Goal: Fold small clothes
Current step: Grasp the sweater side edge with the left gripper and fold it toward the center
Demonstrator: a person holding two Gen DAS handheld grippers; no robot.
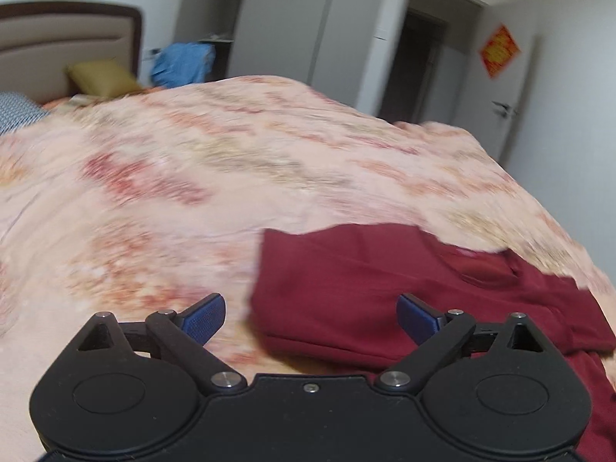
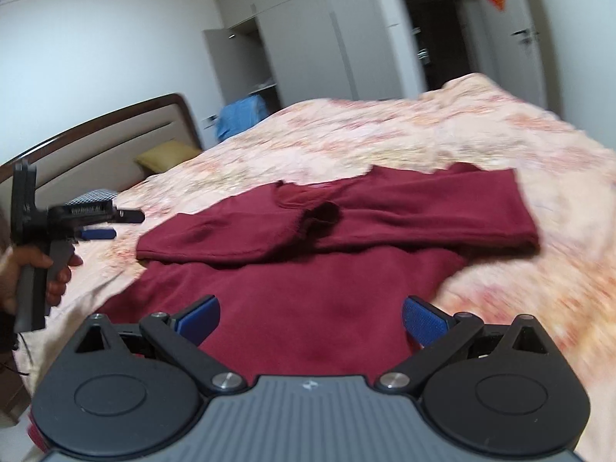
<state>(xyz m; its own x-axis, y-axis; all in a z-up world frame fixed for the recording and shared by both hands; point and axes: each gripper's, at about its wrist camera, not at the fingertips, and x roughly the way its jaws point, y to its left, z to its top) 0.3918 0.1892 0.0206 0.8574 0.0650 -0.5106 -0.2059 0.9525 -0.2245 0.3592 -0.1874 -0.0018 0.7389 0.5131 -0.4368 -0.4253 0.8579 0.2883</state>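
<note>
Left wrist view showed the left claw (image 1: 311,317) spread wide, its blue pads (image 1: 204,317) well apart and nothing between them. It hung over the bed (image 1: 154,192), with the left edge of the maroon top (image 1: 346,288) lying under the gap and toward the right pad. Neither pad pressed on the cloth. The picture was smeared with blur, so fine detail of the floral cover was lost.

Right wrist view showed the right claw (image 2: 311,321) also wide open and empty, poised above the near part of the top (image 2: 308,308). The top lay spread on the bed (image 2: 500,154), near and centre, with both sleeves (image 2: 423,211) folded across the chest so that they met at the middle, just below the collar. The right sleeve end lay flat near the right side of the garment; the left sleeve end reached toward the left.

At the far left of that view a hand (image 2: 42,269) gripped the handle of the left claw (image 2: 115,225), which was off to the left of the top, apart from the cloth, one blue pad showing.

Farther off stood the headboard (image 2: 96,142), a yellow pillow (image 2: 165,156) and a blue bundle (image 2: 240,115) by the wardrobe (image 2: 308,38).
</note>
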